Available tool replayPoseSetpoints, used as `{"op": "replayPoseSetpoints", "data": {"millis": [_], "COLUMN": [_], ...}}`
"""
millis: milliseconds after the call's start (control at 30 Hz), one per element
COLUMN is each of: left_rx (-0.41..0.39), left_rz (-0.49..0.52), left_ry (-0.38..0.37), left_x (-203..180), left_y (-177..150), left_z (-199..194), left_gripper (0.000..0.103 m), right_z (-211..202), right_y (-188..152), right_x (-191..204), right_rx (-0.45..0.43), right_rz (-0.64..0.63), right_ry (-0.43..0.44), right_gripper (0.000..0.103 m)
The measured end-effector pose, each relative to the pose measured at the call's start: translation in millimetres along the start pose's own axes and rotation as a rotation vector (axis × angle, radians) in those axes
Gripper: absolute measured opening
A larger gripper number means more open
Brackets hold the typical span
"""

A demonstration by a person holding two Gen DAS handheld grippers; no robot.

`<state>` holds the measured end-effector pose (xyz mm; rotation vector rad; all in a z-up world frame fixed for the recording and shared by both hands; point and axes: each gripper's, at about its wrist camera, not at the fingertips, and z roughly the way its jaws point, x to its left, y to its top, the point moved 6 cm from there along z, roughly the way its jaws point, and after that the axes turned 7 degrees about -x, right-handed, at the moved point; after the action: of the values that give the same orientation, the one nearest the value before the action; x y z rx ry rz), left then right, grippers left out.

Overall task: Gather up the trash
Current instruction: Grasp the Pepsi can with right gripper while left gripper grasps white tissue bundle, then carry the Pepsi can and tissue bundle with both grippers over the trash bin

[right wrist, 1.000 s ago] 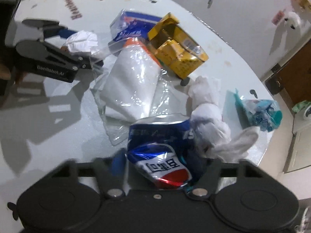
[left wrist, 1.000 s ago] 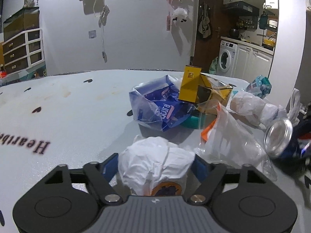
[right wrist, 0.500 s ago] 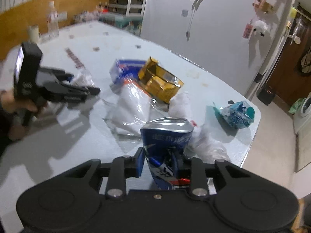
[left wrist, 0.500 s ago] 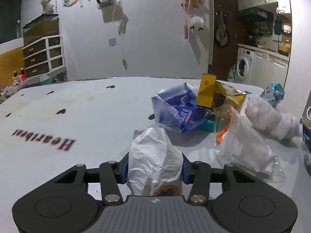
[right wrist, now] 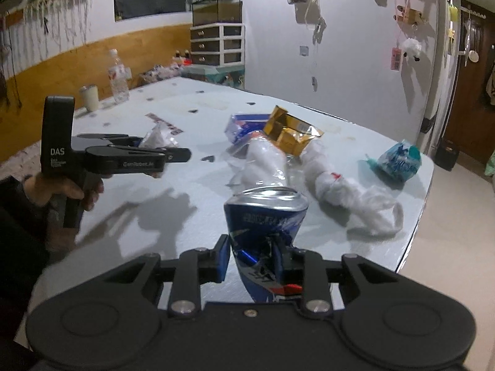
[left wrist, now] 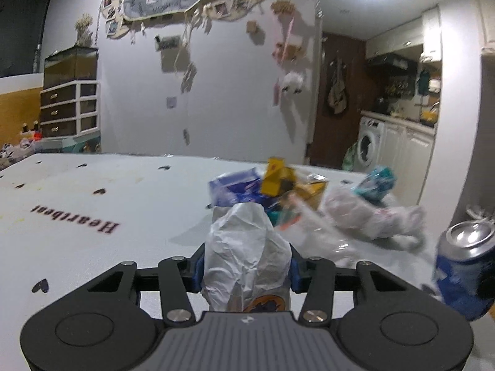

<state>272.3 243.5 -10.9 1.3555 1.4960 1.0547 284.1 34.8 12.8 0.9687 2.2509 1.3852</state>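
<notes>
Both grips made, both pieces now off the table.

L→R: my left gripper (left wrist: 246,270) has just closed from wide down onto the crumpled white wrapper (left wrist: 246,259); pads pinch it both sides and it's come up off the table (left wrist: 92,247), which sat under it a sec ago. In the rt-wrist view the same unit (right wrist: 168,154) hangs clear above its shadow. Right gripper (right wrist: 252,262) squeezed fully in on the crushed blue Pepsi can (right wrist: 263,225), dented at the waist, now upright and lifted, not lying flat as before. Remaining pile: blue pouch (right wrist: 241,123), yellow carton (right wrist: 290,133), clear bag (right wrist: 266,164), white tissue wad (right wrist: 343,191), teal packet (right wrist: 399,160) near the far edge. I judge next = carry to bin; none in view.
</notes>
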Motion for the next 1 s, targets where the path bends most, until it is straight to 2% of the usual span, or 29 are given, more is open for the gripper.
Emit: {"op": "replayPoseSetpoints", "data": {"millis": [100, 300, 533, 700, 867, 1000], "left_rx": [-0.004, 0.059, 0.138, 0.185, 0.215, 0.221], "left_rz": [-0.032, -0.082, -0.081, -0.091, -0.067, -0.059], "left_ry": [-0.065, -0.213, -0.309, -0.361, -0.368, -0.379], "left_x": [-17, -61, -104, -122, -135, -142], "left_y": [-1, -16, -36, -45, -54, -56], "left_z": [-8, -4, 4, 8, 9, 7], "left_gripper": [0.050, 0.050, 0.050, 0.050, 0.050, 0.050], "right_z": [-10, -37, -53, -55, -57, -55], "right_y": [-4, -15, -38, -56, -67, -72], "right_x": [3, 7, 1, -13, -23, -26], "right_rx": [-0.022, -0.098, -0.142, -0.144, -0.163, -0.172], "right_rz": [0.033, 0.188, 0.365, 0.428, 0.450, 0.450], "right_ry": [0.032, 0.153, 0.294, 0.285, 0.251, 0.219], "right_gripper": [0.029, 0.029, 0.030, 0.030, 0.035, 0.045]}}
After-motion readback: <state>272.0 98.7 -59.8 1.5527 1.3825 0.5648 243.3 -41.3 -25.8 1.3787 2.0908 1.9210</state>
